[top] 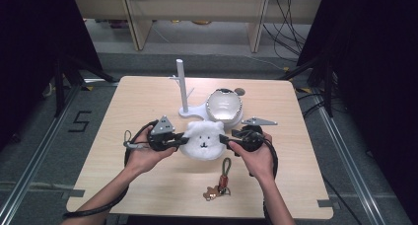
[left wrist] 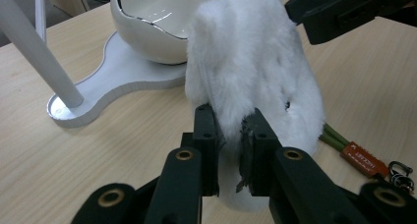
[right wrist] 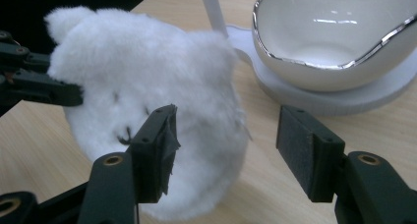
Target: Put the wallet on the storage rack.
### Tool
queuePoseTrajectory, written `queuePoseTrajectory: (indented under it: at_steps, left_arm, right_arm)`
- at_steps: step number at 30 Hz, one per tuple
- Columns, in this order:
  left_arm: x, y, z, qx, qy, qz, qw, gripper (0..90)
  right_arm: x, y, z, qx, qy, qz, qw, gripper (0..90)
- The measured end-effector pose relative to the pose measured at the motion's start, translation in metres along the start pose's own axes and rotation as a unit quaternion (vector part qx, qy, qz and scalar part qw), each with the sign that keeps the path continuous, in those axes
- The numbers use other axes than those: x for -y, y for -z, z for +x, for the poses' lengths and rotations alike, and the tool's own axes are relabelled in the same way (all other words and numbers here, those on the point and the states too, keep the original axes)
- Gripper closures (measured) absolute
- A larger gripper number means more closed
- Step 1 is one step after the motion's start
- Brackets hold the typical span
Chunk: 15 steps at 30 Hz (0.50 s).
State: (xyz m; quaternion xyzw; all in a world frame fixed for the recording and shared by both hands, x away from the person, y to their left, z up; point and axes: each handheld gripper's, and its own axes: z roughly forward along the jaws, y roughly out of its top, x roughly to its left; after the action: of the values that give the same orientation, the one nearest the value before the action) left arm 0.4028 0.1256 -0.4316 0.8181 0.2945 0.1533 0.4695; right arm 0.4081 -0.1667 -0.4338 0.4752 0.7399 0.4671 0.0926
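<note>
Nearest me, a keychain [top: 220, 181] lies loose on the tabletop [top: 148, 180]. Mid-table, my left tongs [left wrist: 231, 145] are clamped on the fluffy white bear pouch's [top: 201, 139] left edge; my right tongs [right wrist: 223, 140] are spread wide at its right side, nothing gripped yet. Bowl [top: 224, 105] on its white stand [top: 183, 89] sits just beyond. Feels like early days.

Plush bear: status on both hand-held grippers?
Left hand-held gripper shut on plush bear. Right hand-held gripper open at its other side. Bowl just behind; keychain lies nearer the person.
</note>
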Motion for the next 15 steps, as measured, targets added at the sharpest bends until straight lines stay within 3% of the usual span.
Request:
queuePoseTrajectory:
  at_steps: [6,15]
  left_arm:
    - [-0.004,0.001,-0.006,0.008,-0.011,-0.011,0.9998,78.6]
    - [-0.009,0.004,-0.008,0.005,-0.017,-0.020,0.9996,78.6]
  right_arm:
    - [-0.011,-0.004,0.003,-0.020,0.014,-0.007,0.9997,41.6]
    - [-0.015,-0.009,0.000,-0.048,0.010,0.000,0.9988,43.9]
